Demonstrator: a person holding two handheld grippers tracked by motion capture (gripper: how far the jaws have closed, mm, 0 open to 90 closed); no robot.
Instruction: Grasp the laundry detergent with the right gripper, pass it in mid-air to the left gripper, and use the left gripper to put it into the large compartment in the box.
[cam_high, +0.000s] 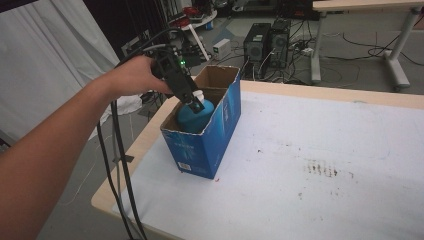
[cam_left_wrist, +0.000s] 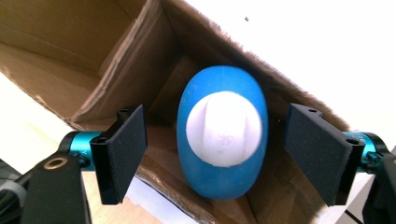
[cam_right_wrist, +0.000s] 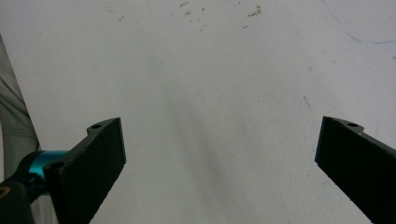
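Now my left gripper (cam_left_wrist: 215, 156) hangs over the blue box (cam_high: 220, 132), jaws apart beside the blue bottle (cam_left_wrist: 222, 140), gripping nothing; right gripper (cam_right_wrist: 219, 163) wide open, empty, above the table (cam_right_wrist: 224, 70).

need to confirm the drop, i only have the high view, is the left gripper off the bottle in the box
Observer: Yes. In the left gripper view both pads stand clear of the bottle, a gap on each side.
Operator: bottle upright?
Observer: Its white cap faces straight up at the left gripper, between the cardboard walls of the box.
Operator: and the right gripper?
Observer: The right gripper has its jaws wide apart over bare white table, nothing between them.
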